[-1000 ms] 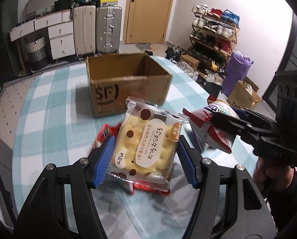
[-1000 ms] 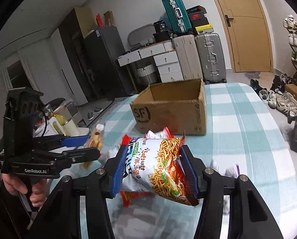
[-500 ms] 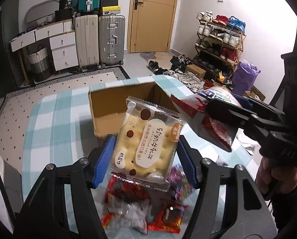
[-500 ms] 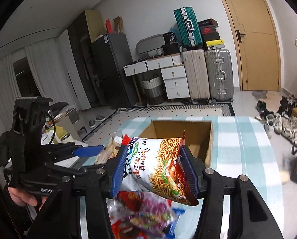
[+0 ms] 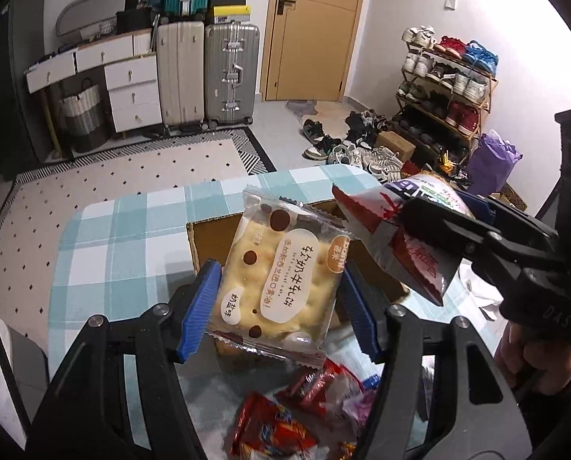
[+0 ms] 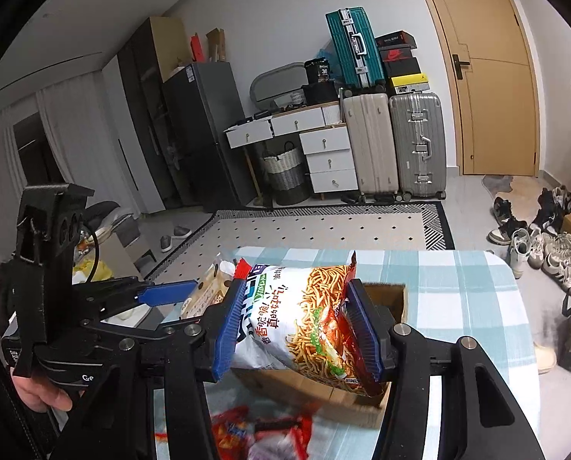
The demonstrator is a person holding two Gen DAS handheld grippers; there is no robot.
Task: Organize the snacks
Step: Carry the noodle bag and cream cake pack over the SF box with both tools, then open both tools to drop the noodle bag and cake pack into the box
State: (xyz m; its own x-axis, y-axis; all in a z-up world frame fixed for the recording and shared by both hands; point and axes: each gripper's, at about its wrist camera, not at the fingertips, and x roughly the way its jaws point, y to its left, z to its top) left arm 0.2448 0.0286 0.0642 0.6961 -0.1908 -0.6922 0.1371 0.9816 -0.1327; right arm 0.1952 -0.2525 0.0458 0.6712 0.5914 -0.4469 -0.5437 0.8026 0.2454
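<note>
**Two packets held over the box**

The left gripper clamps a cracker packet by its side edges; the right gripper squeezes a crispy noodle snack bag across its middle. Both hang above the open cardboard box on the checked tablecloth. Both look light, with slick film (likely to slip), and the contents would crumble under hard pressure, so gentle side grips suit. More loose snacks lie below.

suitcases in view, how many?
3: a beige one and a silver one standing side by side left of the door, and a teal one up behind them. More may be hidden.
</note>
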